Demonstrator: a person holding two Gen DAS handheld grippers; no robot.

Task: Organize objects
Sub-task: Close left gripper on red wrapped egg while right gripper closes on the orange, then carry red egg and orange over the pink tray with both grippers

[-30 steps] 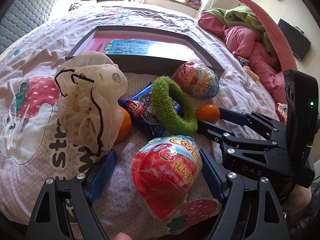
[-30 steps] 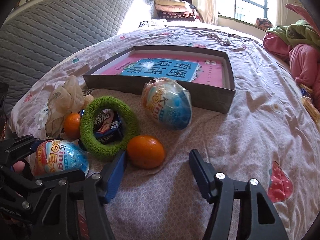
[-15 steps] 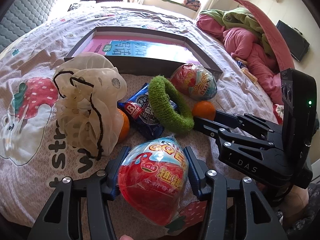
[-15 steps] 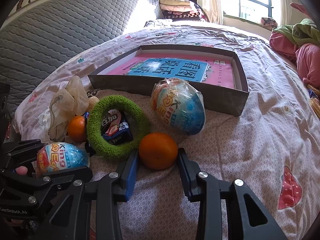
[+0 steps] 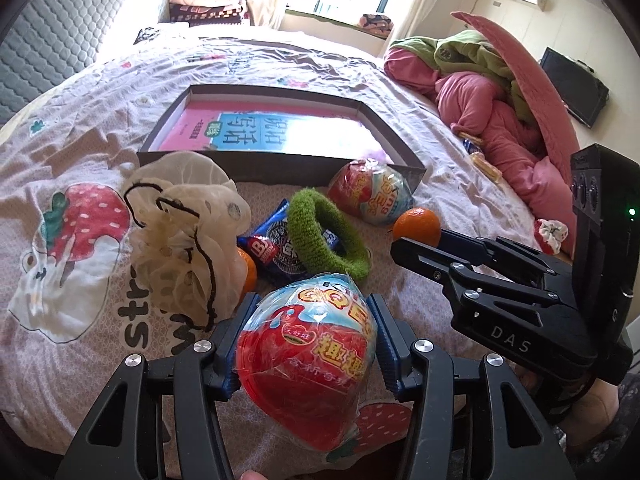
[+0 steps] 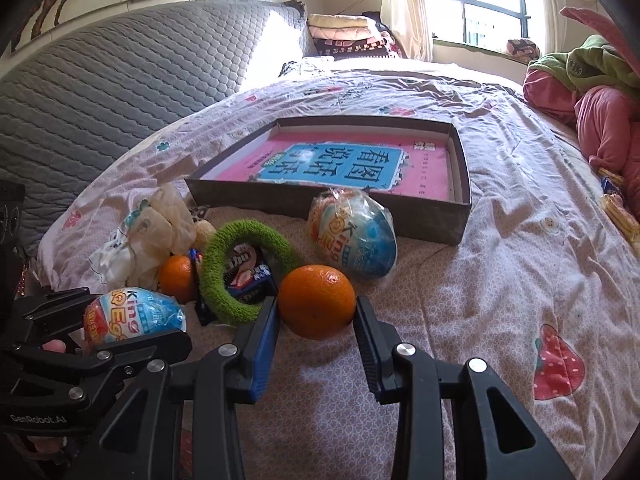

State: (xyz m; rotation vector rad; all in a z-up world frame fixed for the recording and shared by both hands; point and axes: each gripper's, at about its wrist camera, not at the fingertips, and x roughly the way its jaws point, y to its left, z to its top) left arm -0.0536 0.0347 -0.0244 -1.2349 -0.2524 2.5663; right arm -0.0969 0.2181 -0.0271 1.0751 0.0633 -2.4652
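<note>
My left gripper [image 5: 312,304] is shut on a red toy egg in clear wrap [image 5: 308,360], low over the bedsheet. My right gripper [image 6: 316,308] is shut on an orange [image 6: 316,300], both pads pressing its sides. Between the grippers and the box lie a green fuzzy ring [image 5: 320,232] on a blue cookie packet [image 5: 272,244], a second orange [image 5: 250,272] half under a sheer drawstring bag [image 5: 184,220], and a second wrapped egg [image 5: 372,200]. Behind them stands a shallow dark box [image 5: 280,168] with a pink book inside.
Everything rests on a pink printed bedsheet [image 6: 500,280]. A heap of pink and green bedding [image 5: 500,100] fills the right side, with snack packets [image 6: 620,212] beside it. A grey quilted headboard [image 6: 100,100] runs along the left. A person's fingertip [image 5: 252,474] shows at the bottom edge.
Both grippers went from open to shut: the left closed on the red egg, the right on the orange. The right gripper has since risen slightly with the orange.
</note>
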